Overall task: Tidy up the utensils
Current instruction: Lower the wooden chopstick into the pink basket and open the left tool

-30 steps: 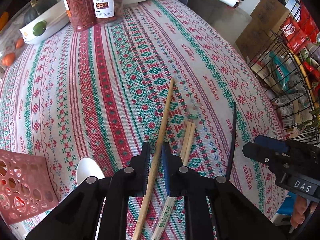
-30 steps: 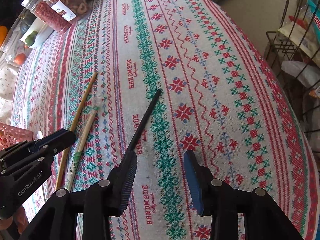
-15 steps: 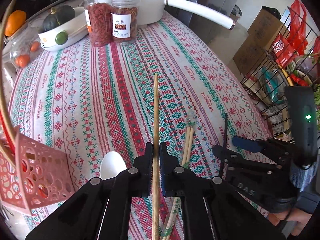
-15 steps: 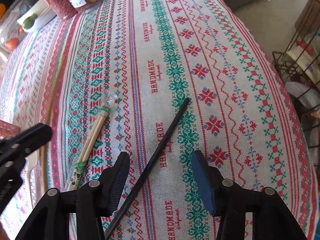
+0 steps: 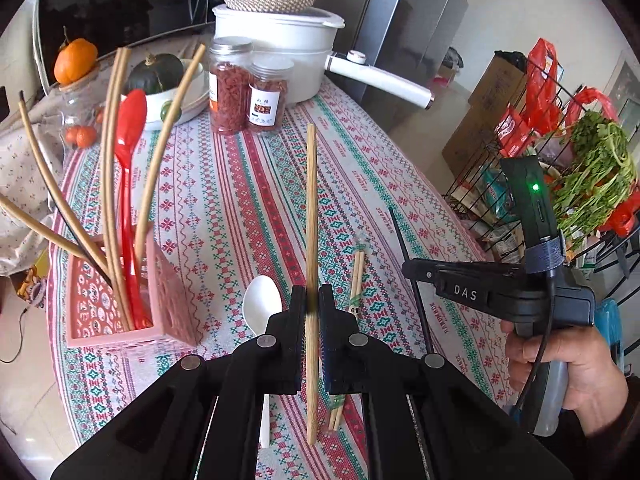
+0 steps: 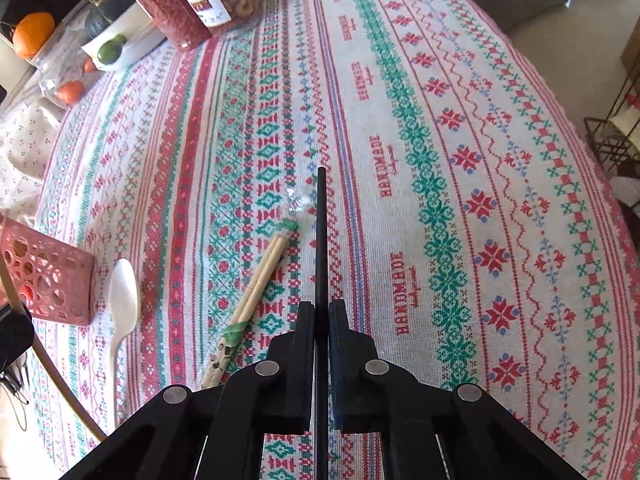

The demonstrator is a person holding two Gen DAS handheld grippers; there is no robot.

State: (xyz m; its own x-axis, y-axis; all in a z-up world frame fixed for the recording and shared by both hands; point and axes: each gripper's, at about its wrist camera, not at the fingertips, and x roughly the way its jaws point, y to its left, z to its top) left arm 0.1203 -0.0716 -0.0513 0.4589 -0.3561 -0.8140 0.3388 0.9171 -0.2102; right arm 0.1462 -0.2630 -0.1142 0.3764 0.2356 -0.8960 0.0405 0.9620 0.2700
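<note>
My left gripper [image 5: 311, 300] is shut on a long wooden chopstick [image 5: 311, 208] and holds it above the patterned tablecloth. My right gripper [image 6: 321, 314] is shut on a thin black chopstick [image 6: 321, 236]; it also shows in the left wrist view [image 5: 412, 272]. A pink perforated holder [image 5: 120, 308] at the left holds a red spoon [image 5: 129, 184] and several chopsticks. A white spoon [image 5: 262, 300] and a wrapped pair of chopsticks [image 5: 357, 276] lie on the cloth between holder and grippers.
Two jars [image 5: 244, 88], a white pot [image 5: 280, 32], a bowl with a squash [image 5: 156, 76] and an orange [image 5: 76, 60] stand at the table's far end. A wire rack with greens and packets [image 5: 580, 152] stands to the right of the table.
My left gripper has lifted the wooden chopstick off the cloth, and the holder has come into view. My right gripper has closed on the black chopstick.
</note>
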